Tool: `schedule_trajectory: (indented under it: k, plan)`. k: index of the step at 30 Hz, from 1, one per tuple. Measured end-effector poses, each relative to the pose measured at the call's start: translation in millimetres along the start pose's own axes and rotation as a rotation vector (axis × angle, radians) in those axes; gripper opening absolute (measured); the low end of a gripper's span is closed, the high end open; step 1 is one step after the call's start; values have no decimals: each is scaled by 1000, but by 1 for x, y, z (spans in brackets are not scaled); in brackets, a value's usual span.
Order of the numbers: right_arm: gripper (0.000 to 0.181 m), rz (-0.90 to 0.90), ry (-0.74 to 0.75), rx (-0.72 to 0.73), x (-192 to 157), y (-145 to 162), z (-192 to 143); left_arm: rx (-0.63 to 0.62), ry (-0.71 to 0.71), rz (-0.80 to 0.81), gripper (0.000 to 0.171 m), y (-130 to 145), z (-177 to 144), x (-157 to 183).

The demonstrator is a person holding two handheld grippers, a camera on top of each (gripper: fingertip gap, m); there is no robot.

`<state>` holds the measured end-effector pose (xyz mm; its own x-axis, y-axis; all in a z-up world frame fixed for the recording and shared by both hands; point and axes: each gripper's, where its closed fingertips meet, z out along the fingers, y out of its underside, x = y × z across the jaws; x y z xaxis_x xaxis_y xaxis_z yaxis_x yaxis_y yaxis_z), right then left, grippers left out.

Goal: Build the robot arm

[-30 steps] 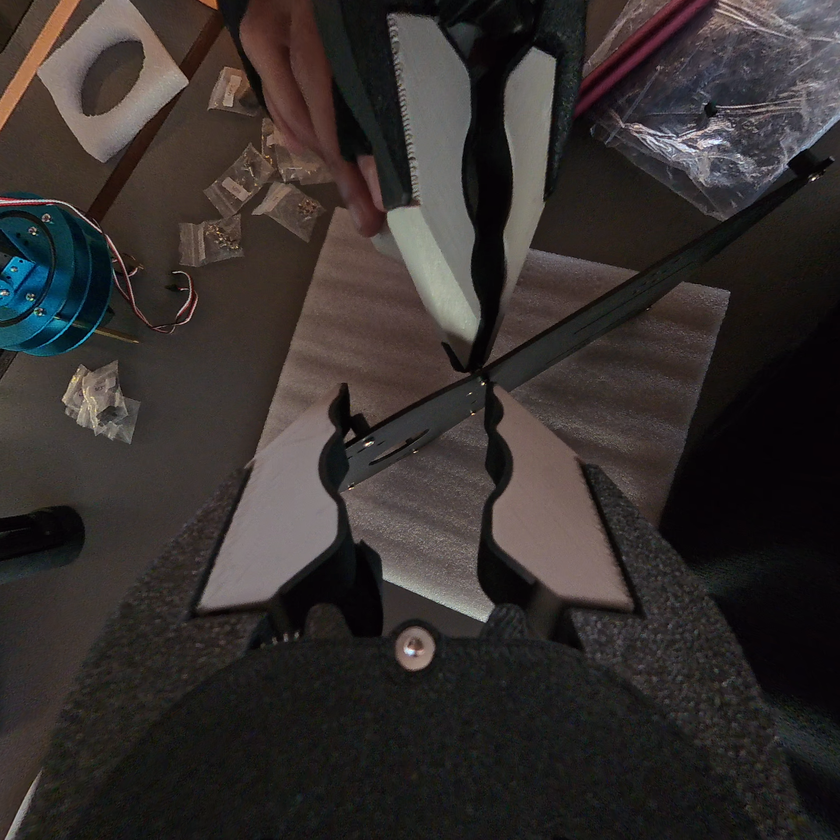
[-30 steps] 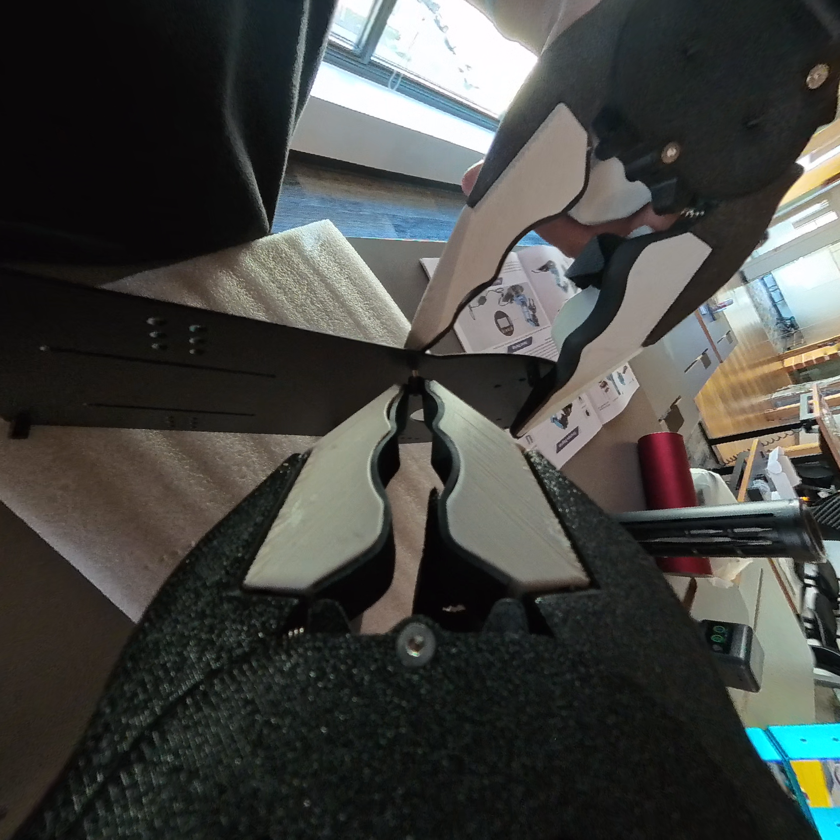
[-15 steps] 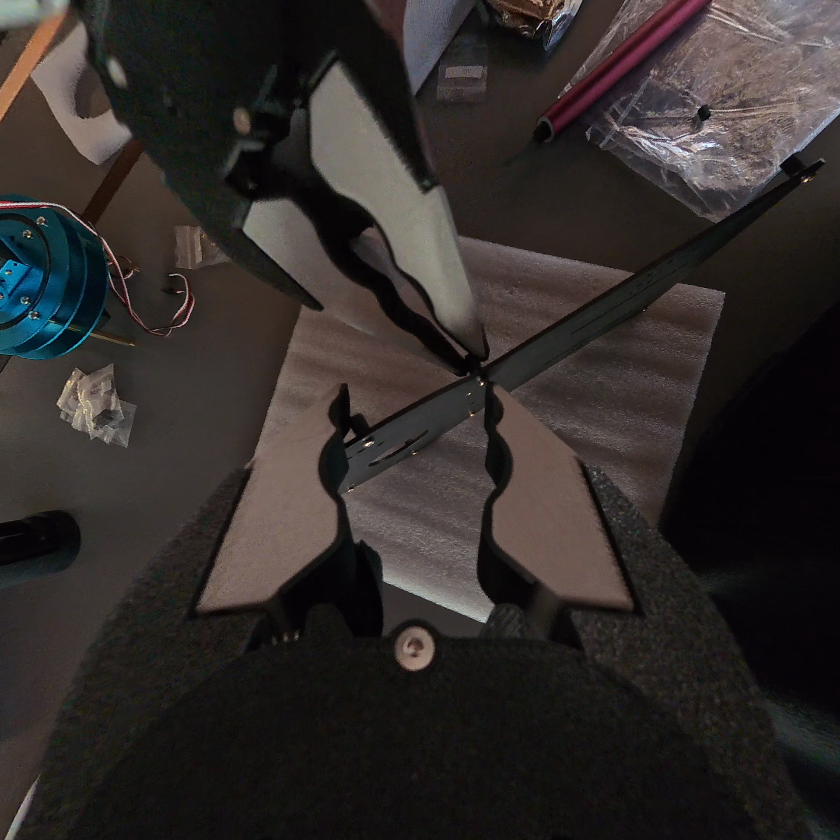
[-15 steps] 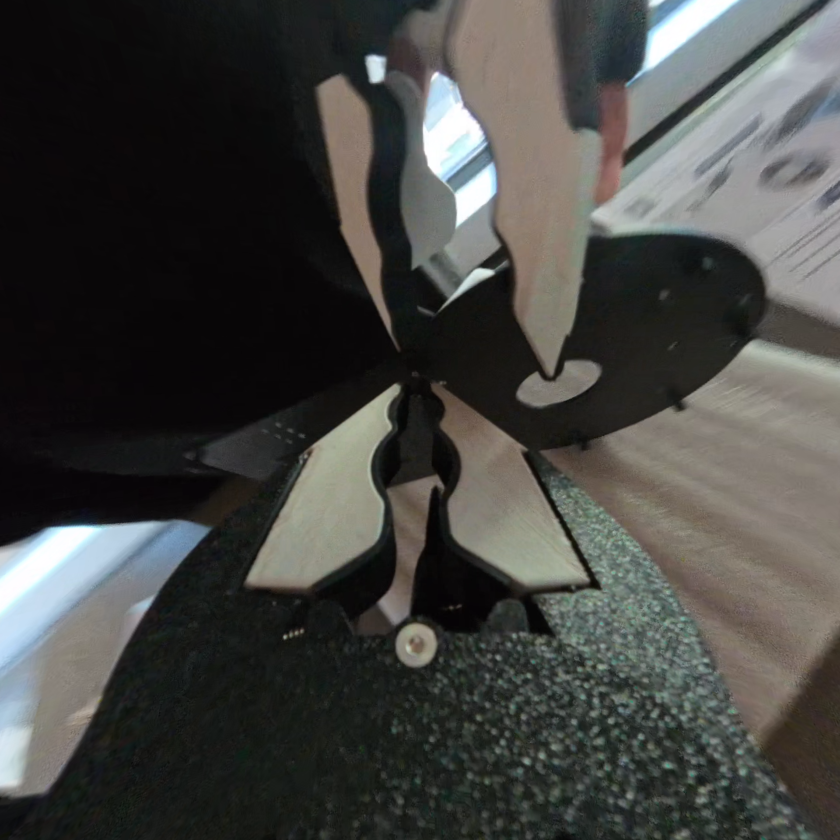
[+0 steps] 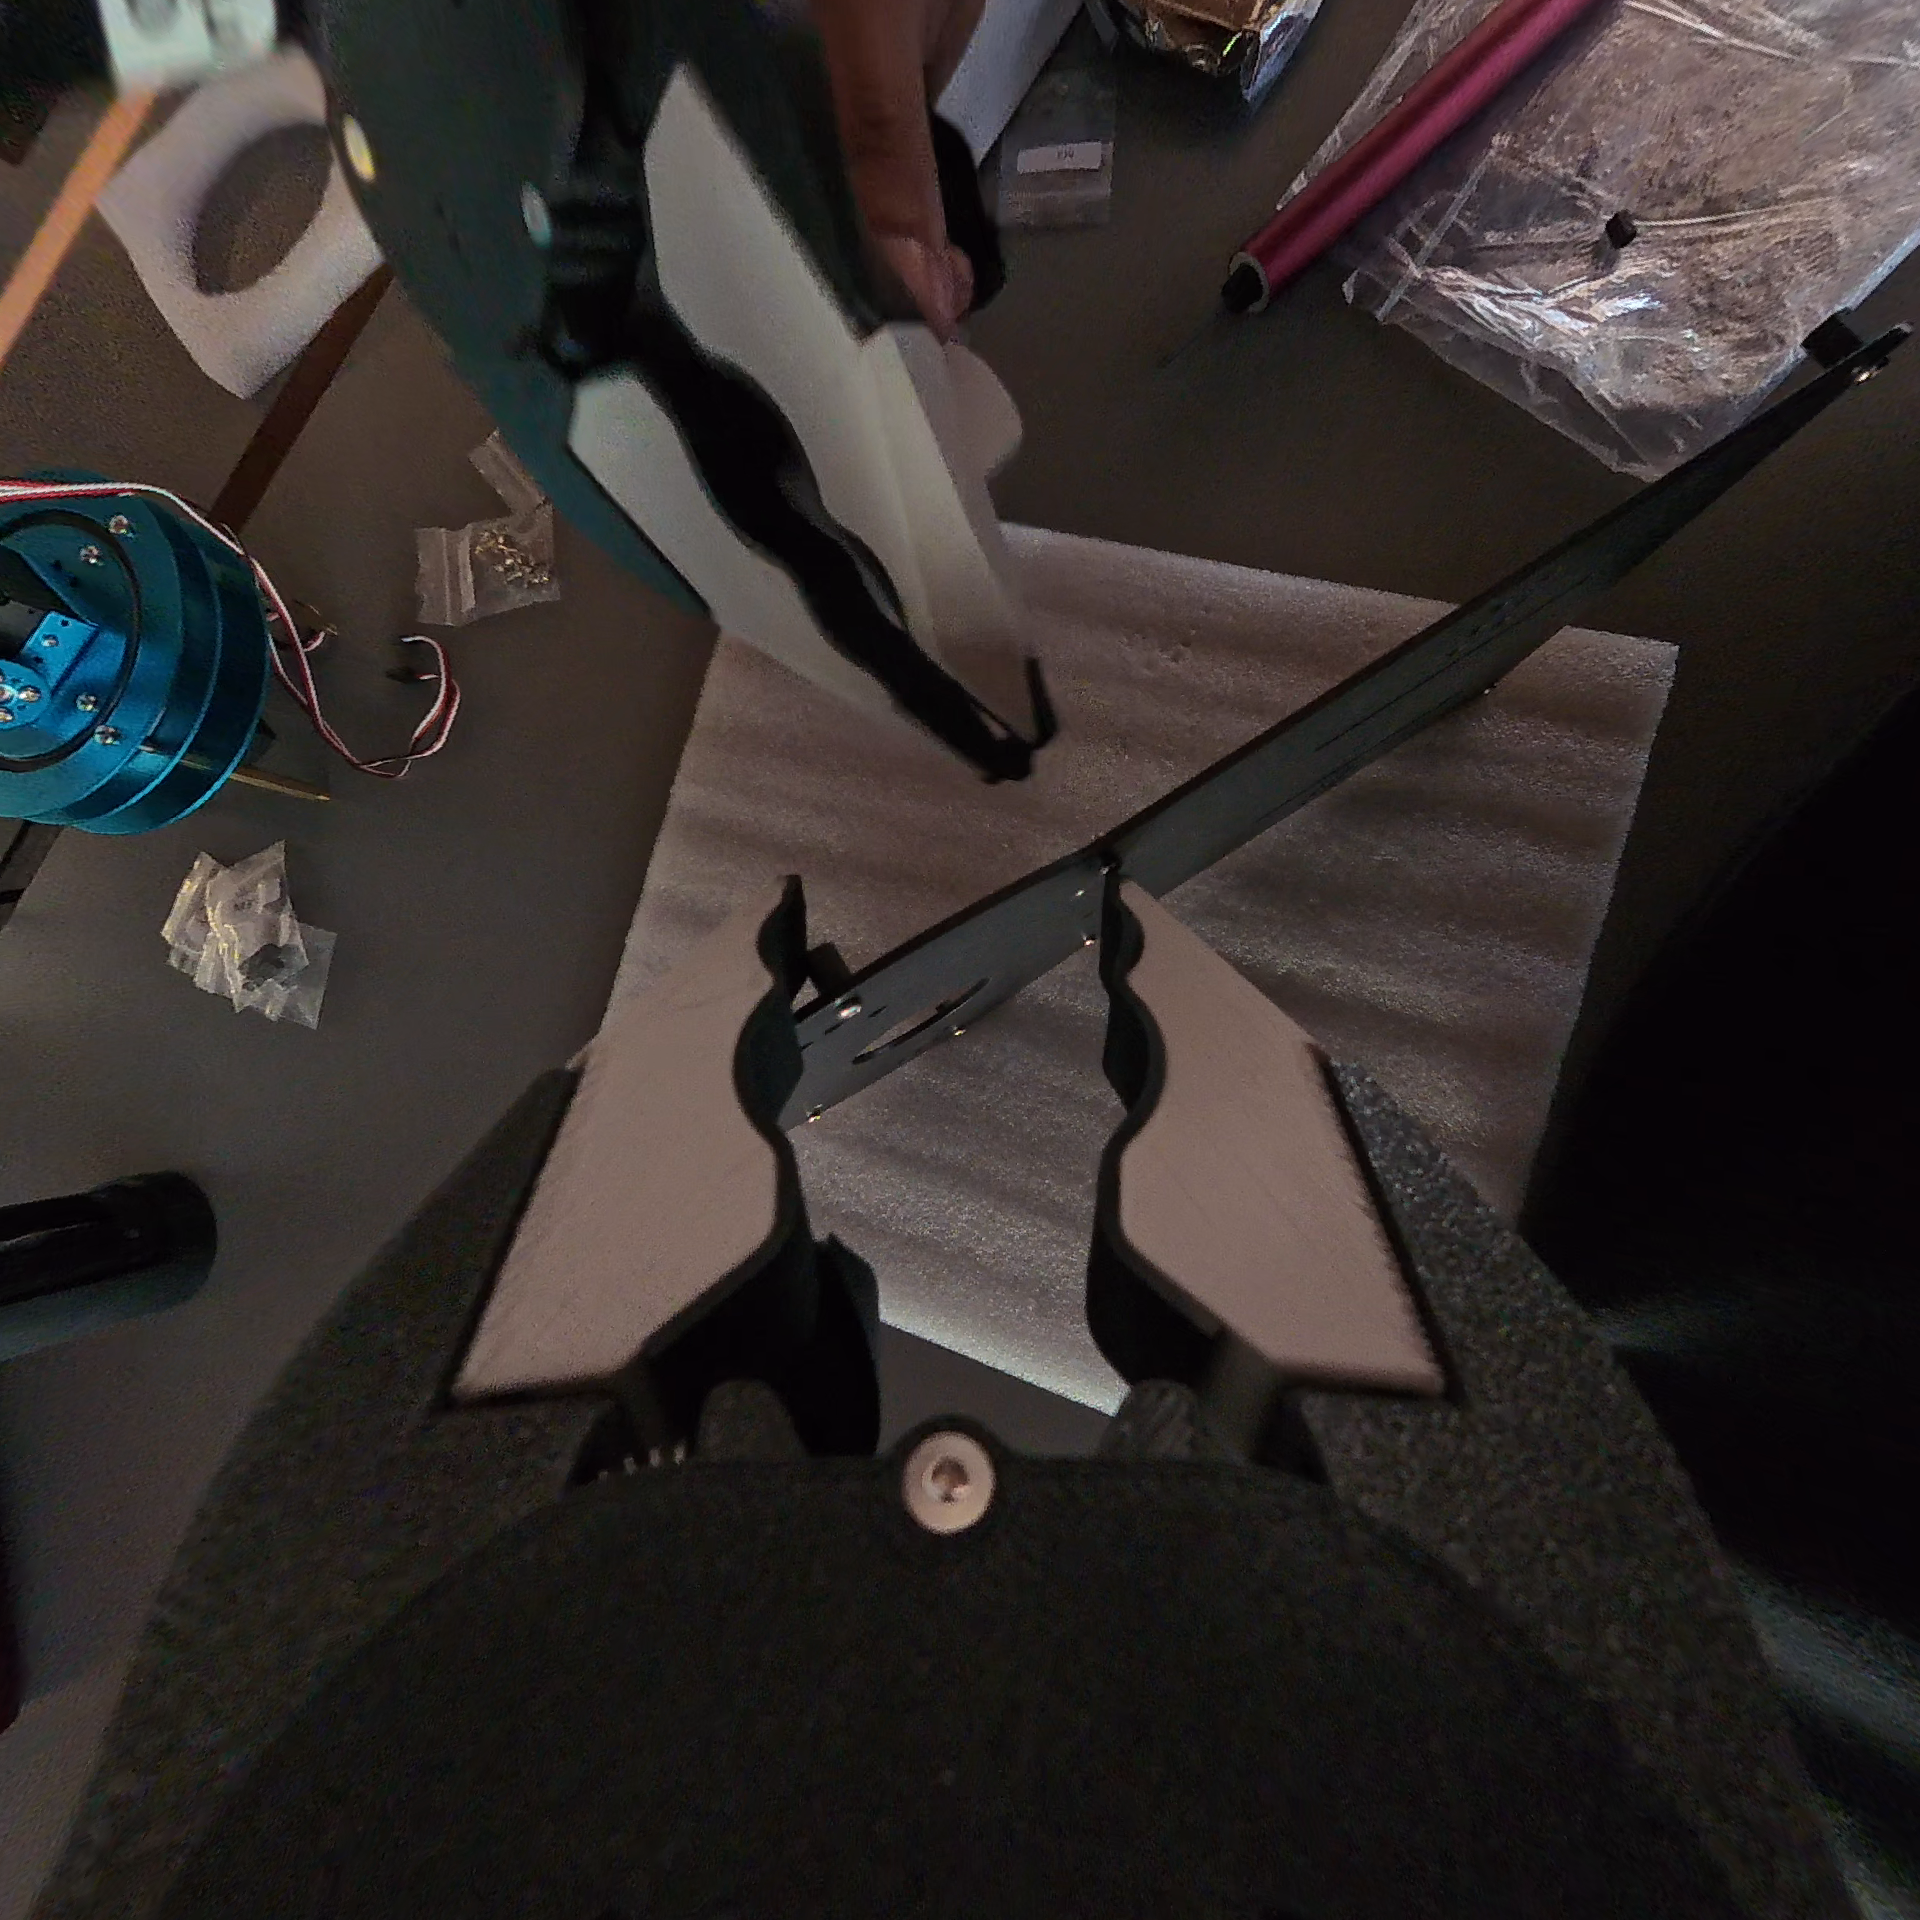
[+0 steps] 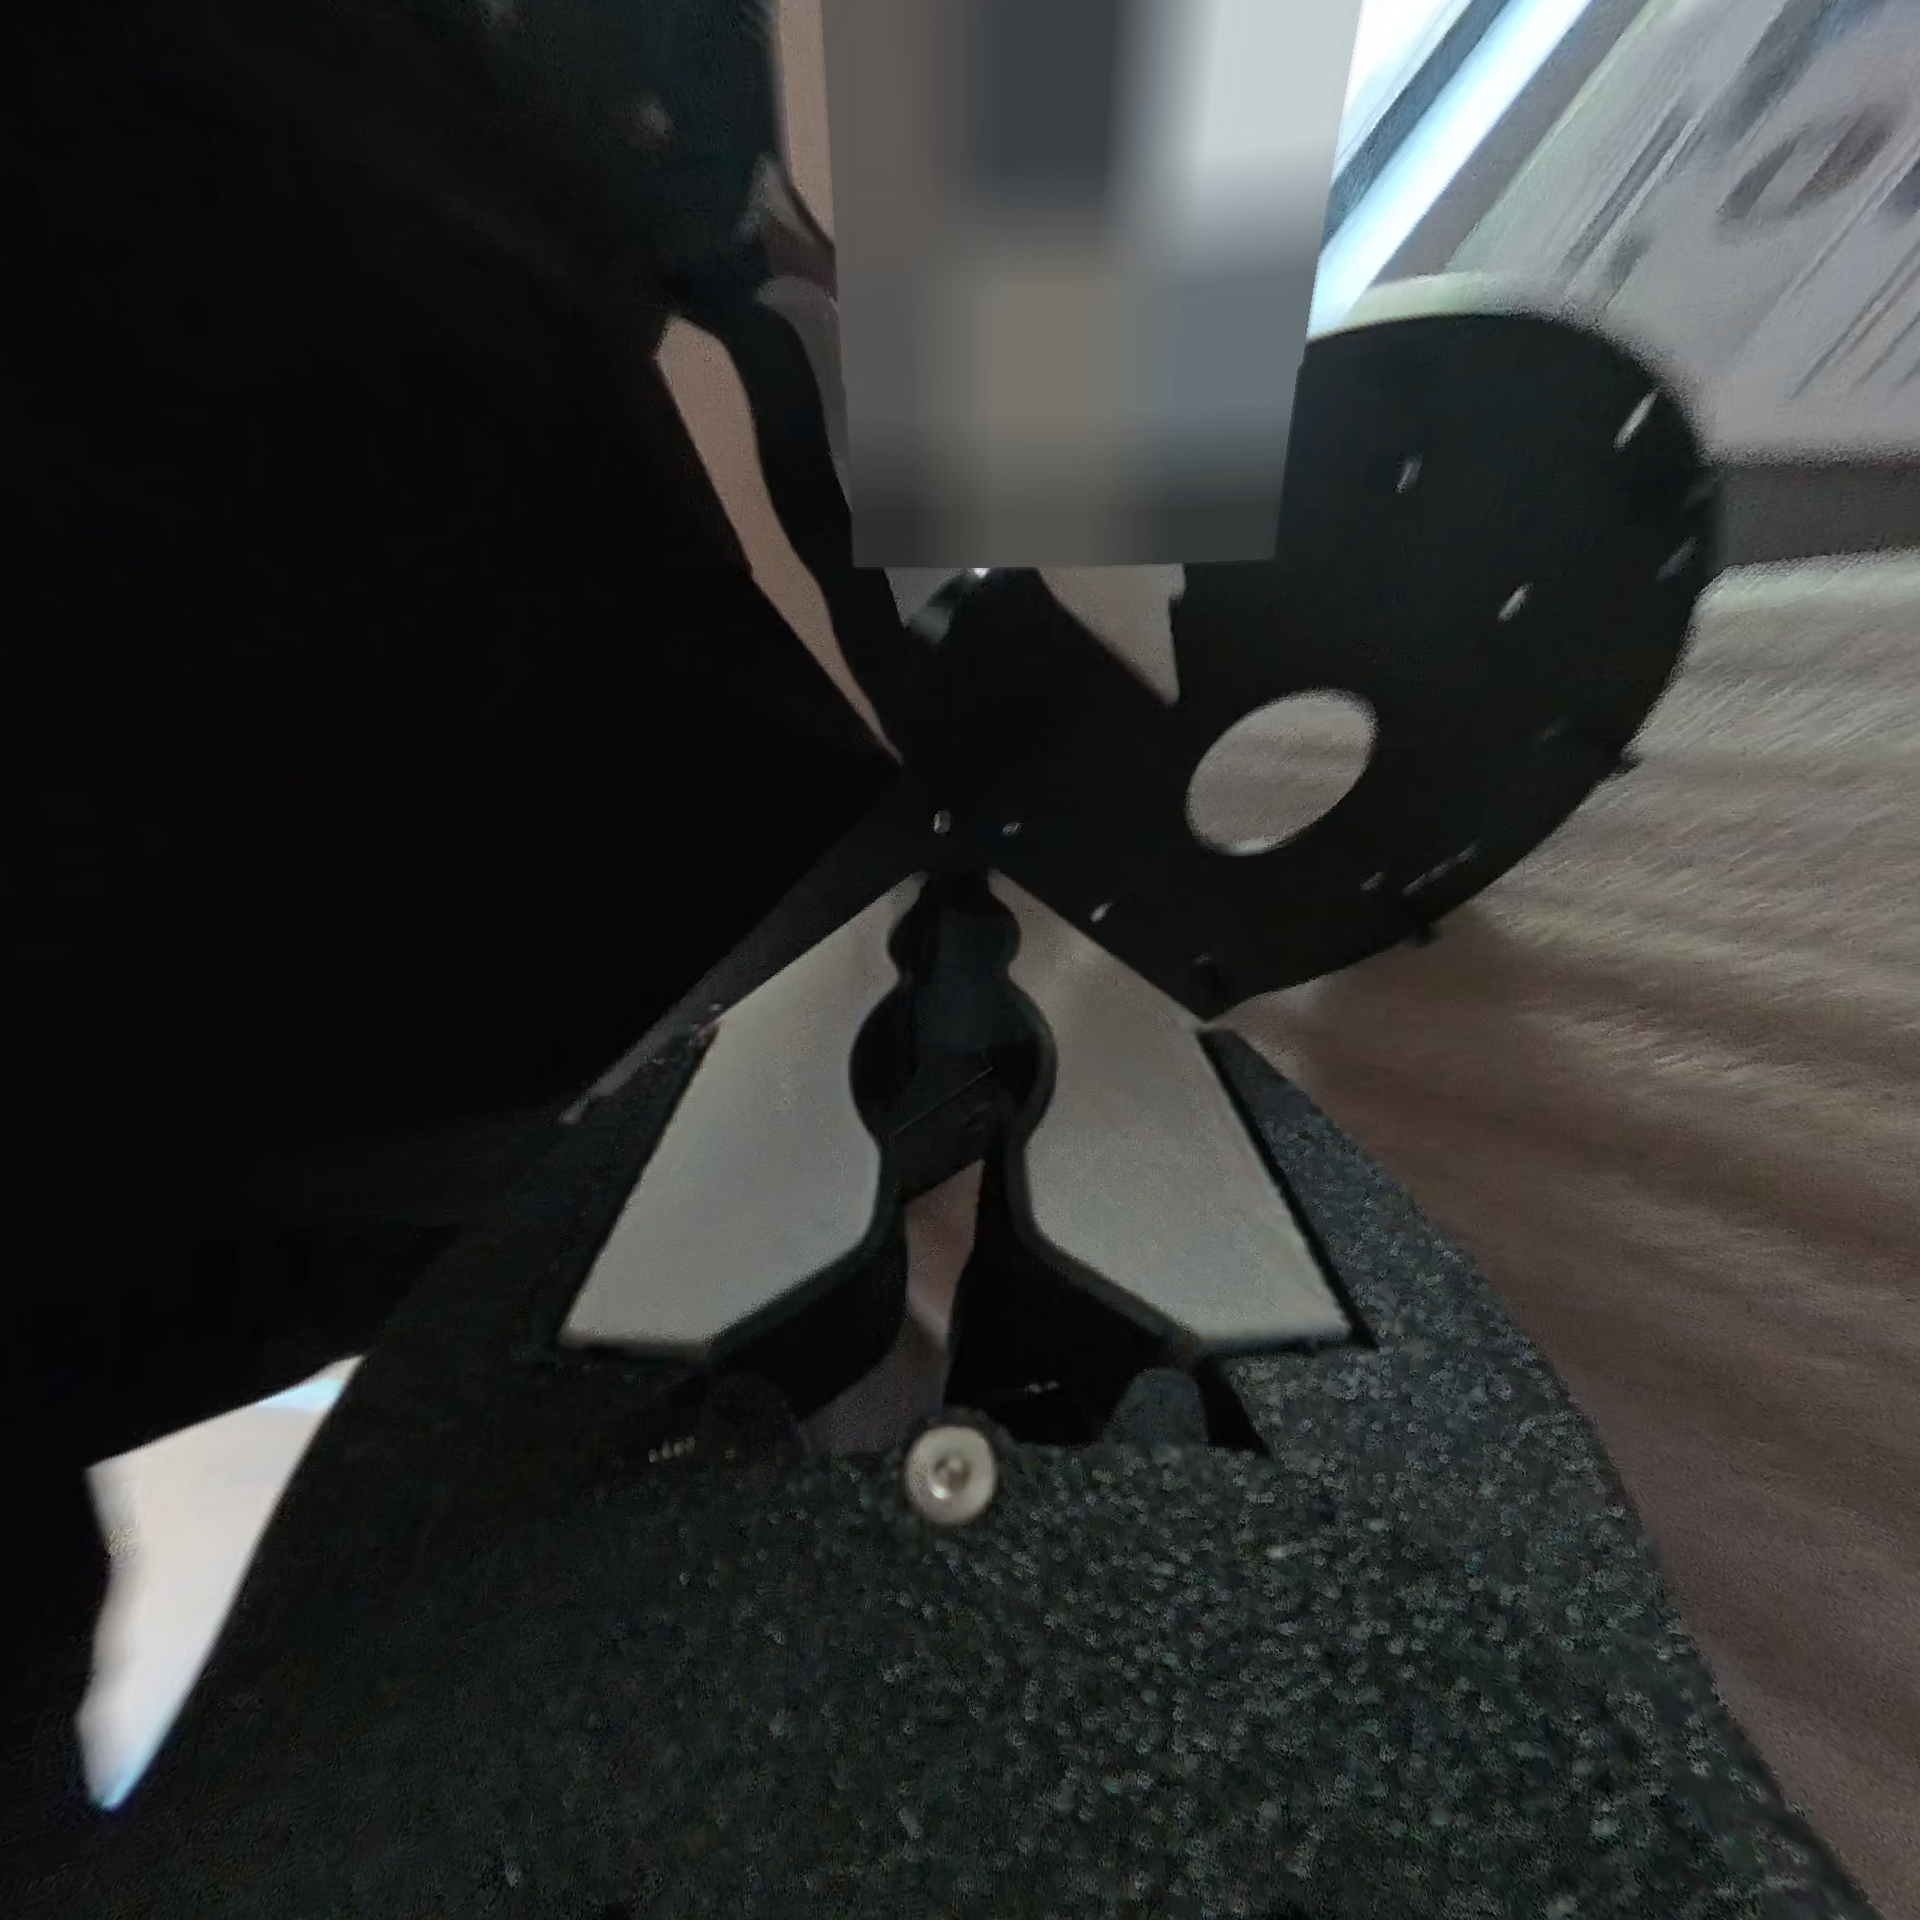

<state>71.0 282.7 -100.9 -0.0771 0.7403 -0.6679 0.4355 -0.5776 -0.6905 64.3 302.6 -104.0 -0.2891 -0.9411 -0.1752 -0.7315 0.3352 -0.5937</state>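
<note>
My left gripper [image 5: 951, 888] is shut on a long black metal plate [image 5: 1455, 665], which spans its two fingers and hangs above a white foam sheet [image 5: 1351, 987]. The plate's round end with a hole shows in the right wrist view [image 6: 1455, 623], with a left finger [image 6: 1127, 623] on it. My right gripper [image 6: 956, 883] is shut, its tips just short of the plate's small holes. In the left wrist view the right gripper [image 5: 1008, 764] hovers over the foam up-left of the plate, pinching a thin black piece [image 5: 1036, 707] I cannot identify.
On the grey table lie a blue round metal part with wires [image 5: 114, 665], small bags of screws [image 5: 249, 945], a white foam piece with a round hole [image 5: 249, 197], a red tube [image 5: 1382, 156], a clear plastic bag [image 5: 1662, 208] and a black cylinder [image 5: 94, 1236]. My left and right fingertips are right by each other.
The right gripper's tips were at the plate by the left gripper's right fingertip; they have now drawn back up and to the left. The left gripper and plate have stayed put.
</note>
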Motion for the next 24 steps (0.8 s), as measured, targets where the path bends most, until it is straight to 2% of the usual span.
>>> schedule_trajectory:
  k: [2,4,7,10,17,19,21,23,24]
  plan:
    - [4,-160,54,152,-5,-15,-8,4,-1,-2,57,0,0,0]
    - [3,-258,94,246,-11,-19,-5,7,-2,-6,57,0,-1,0]
    - [4,-339,211,216,-4,-5,7,9,-3,-7,57,0,-1,1]
    - [4,-329,204,299,-7,-5,9,7,-2,-5,57,0,0,0]
    - [4,-264,181,366,-1,3,20,7,-2,-5,57,0,0,0]
    - [4,-246,188,351,2,6,19,6,-3,-4,57,0,0,0]
    - [5,-232,289,292,17,17,11,4,-3,-4,57,0,0,0]
    - [4,-174,514,141,49,42,-9,5,-4,-3,57,0,0,0]
    - [4,-130,626,13,64,62,-20,5,-5,-3,57,0,0,0]
